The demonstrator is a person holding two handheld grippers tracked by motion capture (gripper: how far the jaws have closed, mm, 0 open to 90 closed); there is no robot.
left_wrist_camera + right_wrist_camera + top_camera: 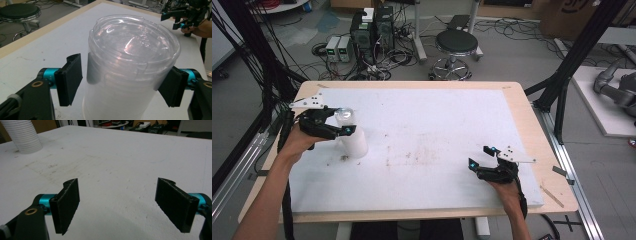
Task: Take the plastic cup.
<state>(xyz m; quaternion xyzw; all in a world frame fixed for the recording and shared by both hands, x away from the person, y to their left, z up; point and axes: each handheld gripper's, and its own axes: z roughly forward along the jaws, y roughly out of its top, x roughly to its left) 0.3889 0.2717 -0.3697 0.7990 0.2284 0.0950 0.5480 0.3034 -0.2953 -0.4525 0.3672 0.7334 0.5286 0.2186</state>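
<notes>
At the table's left side, in the high view, a stack of cups [352, 136] stands upright between the left gripper's [343, 121] parted jaws. In the left gripper view, one pad is at the clear lid [135, 42], the other stands apart; the closing should be kept centred and gentle. In the right gripper view, the right gripper [117, 206] gapes, holding nothing.

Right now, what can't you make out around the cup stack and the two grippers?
- Cup stack base: cut off by the left gripper view's bottom edge.
- Right pad's contact with it: hidden behind the clear lid.
- Stack's top, right gripper view: cut off by the frame's top edge.
- Contents: frosted walls hide them.
</notes>
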